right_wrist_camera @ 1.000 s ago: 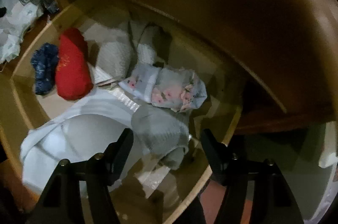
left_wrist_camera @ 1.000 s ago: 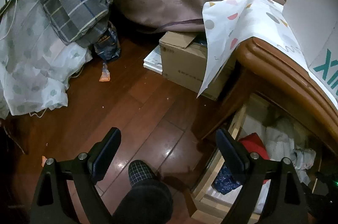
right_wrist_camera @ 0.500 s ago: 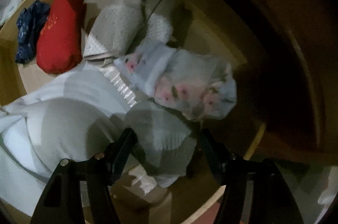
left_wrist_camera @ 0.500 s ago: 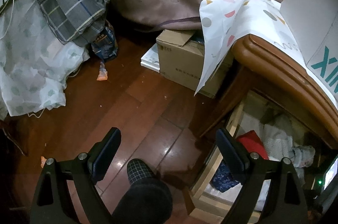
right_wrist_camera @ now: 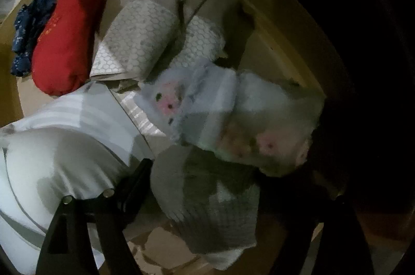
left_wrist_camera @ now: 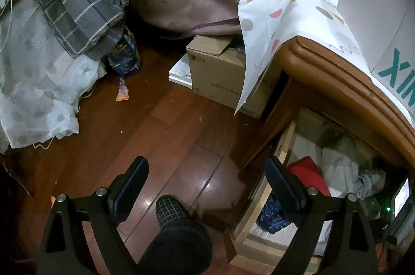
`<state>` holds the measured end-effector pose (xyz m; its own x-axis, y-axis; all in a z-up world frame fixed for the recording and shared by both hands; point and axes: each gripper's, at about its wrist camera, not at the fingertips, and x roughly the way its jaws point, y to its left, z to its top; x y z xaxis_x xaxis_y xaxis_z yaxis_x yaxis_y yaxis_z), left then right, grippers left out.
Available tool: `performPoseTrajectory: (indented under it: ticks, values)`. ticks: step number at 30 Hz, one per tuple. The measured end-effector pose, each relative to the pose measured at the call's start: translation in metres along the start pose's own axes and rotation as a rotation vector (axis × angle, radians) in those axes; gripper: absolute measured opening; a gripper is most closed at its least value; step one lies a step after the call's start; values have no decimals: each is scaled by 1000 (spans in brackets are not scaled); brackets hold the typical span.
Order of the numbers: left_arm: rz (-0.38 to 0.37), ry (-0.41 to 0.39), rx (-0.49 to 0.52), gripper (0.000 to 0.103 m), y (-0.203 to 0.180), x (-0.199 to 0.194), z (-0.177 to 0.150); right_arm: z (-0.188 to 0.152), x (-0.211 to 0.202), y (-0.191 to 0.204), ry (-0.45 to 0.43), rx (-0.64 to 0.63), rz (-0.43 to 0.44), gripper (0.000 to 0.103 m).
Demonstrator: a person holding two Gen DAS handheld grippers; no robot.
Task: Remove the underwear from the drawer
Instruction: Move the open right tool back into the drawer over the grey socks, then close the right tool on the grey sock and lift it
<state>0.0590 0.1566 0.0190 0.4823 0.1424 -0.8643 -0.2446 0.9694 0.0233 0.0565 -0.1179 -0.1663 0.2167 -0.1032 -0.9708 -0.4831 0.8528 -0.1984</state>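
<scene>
Right wrist view puts us low inside the open pale wooden drawer, our right gripper with its jaws opening around the folded grey waffle-knit underwear near the drawer's front edge, pads not yet pressing. We risk pinching the floral pale-blue bundle touching it, or the white striped garment just beside our near finger, and lifting the wrong cloth. The overhanging brown wooden top could catch us on the way up, and the dim, blurred view hides our far finger. Our left gripper hangs spread and empty over the dark wooden floor.
</scene>
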Motion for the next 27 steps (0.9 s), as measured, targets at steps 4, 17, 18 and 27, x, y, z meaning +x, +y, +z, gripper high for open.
performPoseTrajectory:
  ticks: [4,17,18,27]
  values:
    - [-3,5,5,89,-2,1,0,-5,4,-12,-20,9,24,82]
    - [-41,3,73,89,-23,0,-6,-56,-25,-36,-11,72,48,39]
    - [-59,11,80,89,-25,1,-7,-59,-30,-35,-16,80,54,39]
    - [-219,89,160,89,-52,5,-18,-89,-98,-45,-205,258,87,39]
